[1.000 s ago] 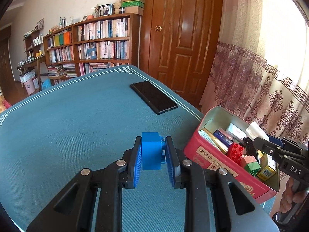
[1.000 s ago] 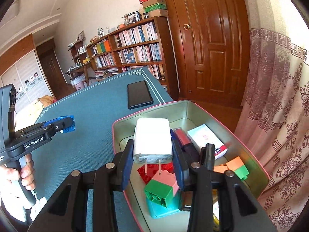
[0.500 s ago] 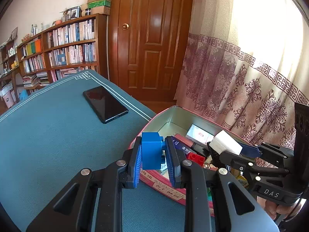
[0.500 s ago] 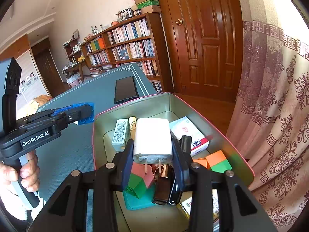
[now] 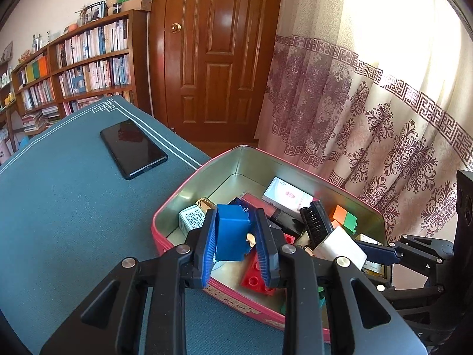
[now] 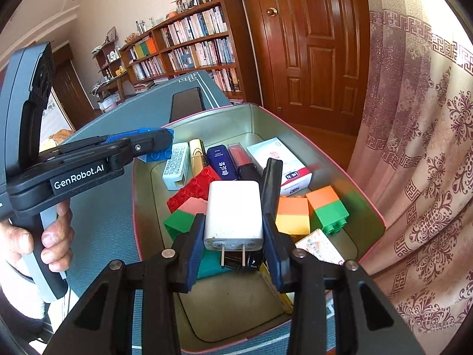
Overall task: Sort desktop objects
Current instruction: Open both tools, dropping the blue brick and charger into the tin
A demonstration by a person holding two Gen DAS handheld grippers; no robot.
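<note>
The left gripper [image 5: 236,244] clamps a blue brick [image 5: 231,235], tilted, above the near-left corner of the red tin [image 5: 189,230]; the right gripper [image 6: 233,222] pinches a white charger [image 6: 233,211] over the tin's middle, long axis along the fingers, prongs pointing back toward the camera

Shiny metal tin [image 5: 245,162]; matt cloth tabletop [image 5: 74,207].
</note>
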